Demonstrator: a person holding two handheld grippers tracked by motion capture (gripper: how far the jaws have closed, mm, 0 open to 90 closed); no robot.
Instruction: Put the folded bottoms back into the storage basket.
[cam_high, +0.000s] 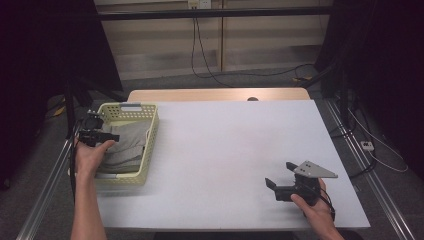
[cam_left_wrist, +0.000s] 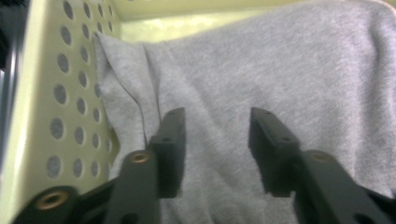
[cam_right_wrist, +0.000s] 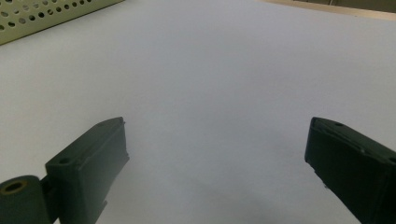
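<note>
A pale yellow perforated basket (cam_high: 152, 131) stands at the table's left edge with a folded grey cloth (cam_high: 127, 146) lying in it. My left gripper (cam_high: 114, 136) hangs over the basket's left side, pointing in over the cloth. In the left gripper view its jaws (cam_left_wrist: 215, 137) stand apart just above the grey cloth (cam_left_wrist: 280, 70), beside the basket's holed wall (cam_left_wrist: 60, 93), and do not pinch the fabric. My right gripper (cam_high: 279, 175) rests low at the table's front right, open wide over bare white surface (cam_right_wrist: 217, 154).
The white tabletop (cam_high: 225, 145) stretches between the two hands. A corner of the basket (cam_right_wrist: 42, 16) lies far off in the right gripper view. A wooden strip (cam_high: 215, 94) runs along the far edge. Cables trail on the floor behind, and metal rails flank the table.
</note>
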